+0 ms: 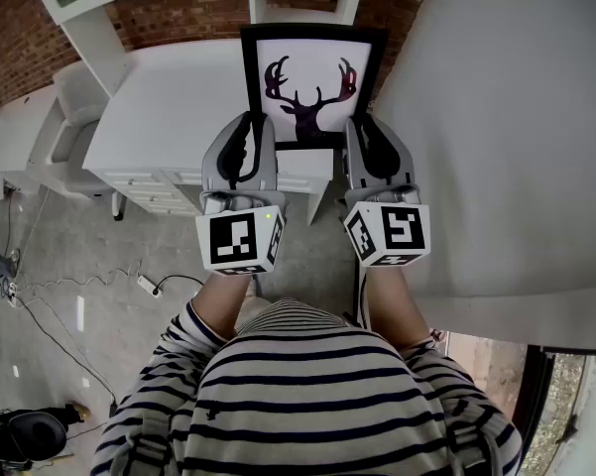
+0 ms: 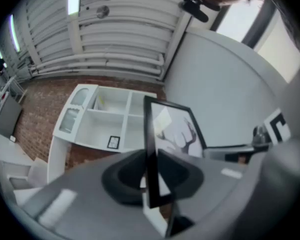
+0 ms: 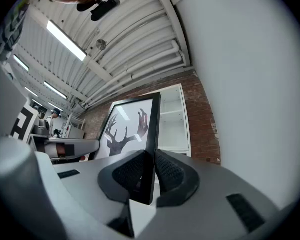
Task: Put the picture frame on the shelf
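Brick wall (image 1: 10, 38) and white shelf (image 1: 258, 3) ahead, picture frame (image 1: 312, 77) held upright, not yet placed
At upper centre, over the white counter (image 1: 178, 97), the left tool (image 1: 246, 132) and right tool (image 1: 369, 137) each clamp a lower side edge of the frame; the next move likely calls for raising it level into a shelf bay

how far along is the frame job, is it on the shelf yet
Not yet. Done: the picture frame is grasped, with the left hand-held gripper and the right hand-held gripper each shut on a side edge. In hand: it is held over the white desk, facing the person. Left: carry it to the white shelf by the brick wall, set it down and release.
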{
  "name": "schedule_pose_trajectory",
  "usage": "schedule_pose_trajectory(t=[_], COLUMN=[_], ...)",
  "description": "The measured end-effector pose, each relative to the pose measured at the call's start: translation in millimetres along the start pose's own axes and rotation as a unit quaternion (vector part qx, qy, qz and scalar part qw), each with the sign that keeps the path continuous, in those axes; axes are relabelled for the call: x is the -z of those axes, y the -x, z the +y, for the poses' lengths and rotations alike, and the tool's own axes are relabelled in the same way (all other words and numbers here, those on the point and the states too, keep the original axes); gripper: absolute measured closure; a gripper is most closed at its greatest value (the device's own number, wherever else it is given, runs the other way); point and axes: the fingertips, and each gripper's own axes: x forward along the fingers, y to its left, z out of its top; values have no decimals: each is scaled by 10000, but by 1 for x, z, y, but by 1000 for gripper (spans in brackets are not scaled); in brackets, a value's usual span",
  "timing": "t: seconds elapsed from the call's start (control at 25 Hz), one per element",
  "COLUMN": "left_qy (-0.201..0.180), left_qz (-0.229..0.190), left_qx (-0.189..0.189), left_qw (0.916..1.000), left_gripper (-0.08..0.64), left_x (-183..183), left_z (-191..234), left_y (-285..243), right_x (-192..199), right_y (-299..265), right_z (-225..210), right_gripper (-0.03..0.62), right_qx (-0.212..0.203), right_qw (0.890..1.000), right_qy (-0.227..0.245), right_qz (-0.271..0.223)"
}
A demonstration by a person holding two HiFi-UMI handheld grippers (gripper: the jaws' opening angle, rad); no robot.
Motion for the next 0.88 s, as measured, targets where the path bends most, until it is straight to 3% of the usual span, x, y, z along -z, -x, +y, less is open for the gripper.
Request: schedule_pose_trajectory(t=[0.88], left_qy=[-48], left_qz=[-78], left_qx=[-69], left_qw=[9999], left_gripper=[480], left_x=[3], left_z=[-2], left_y=[1], right_x=[0], right_y=[3], right_z=[0], right_gripper=[528], right_qx=[-158], right_qw=[9998], right_qy=[-10], right_qz=[-94])
